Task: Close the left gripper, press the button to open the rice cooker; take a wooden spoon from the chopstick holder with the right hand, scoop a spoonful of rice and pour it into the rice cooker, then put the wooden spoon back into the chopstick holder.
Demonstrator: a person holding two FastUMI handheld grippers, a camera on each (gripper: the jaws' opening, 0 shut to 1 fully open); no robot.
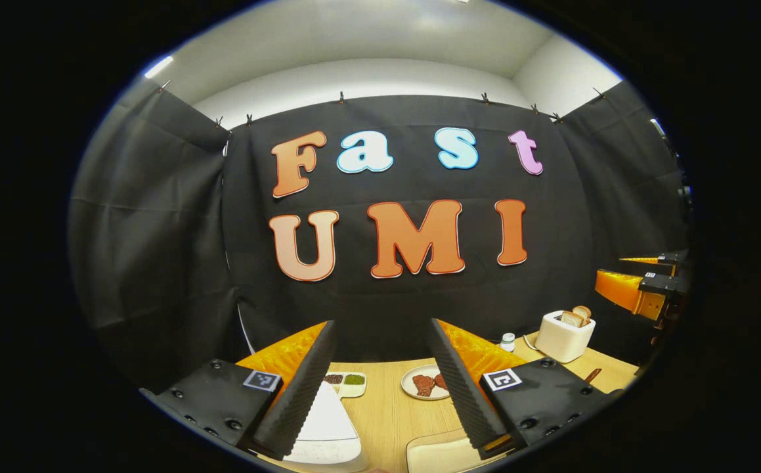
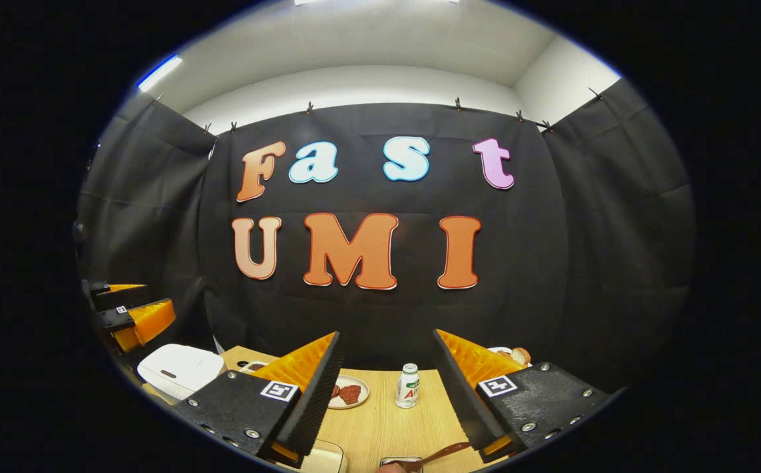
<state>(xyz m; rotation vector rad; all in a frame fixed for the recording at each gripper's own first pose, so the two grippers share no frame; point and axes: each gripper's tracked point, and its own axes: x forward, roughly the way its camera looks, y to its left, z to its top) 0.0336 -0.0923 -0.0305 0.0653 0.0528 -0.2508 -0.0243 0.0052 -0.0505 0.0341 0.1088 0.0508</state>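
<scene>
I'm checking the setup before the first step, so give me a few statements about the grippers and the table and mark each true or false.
1. The left gripper is open. True.
2. The rice cooker has its lid up. False: the lid is down.
3. The toaster holds bread slices. True.
4. The right gripper is shut on the small bottle. False: its fingers stand apart, with the bottle on the table beyond.
5. The round plate holds reddish-brown food. True.

A light wooden tabletop (image 2: 380, 420) carries a white rice cooker (image 2: 180, 369), a plate of brown food (image 2: 348, 392), a small bottle (image 2: 408, 385) and a white toaster (image 1: 564, 336).
</scene>
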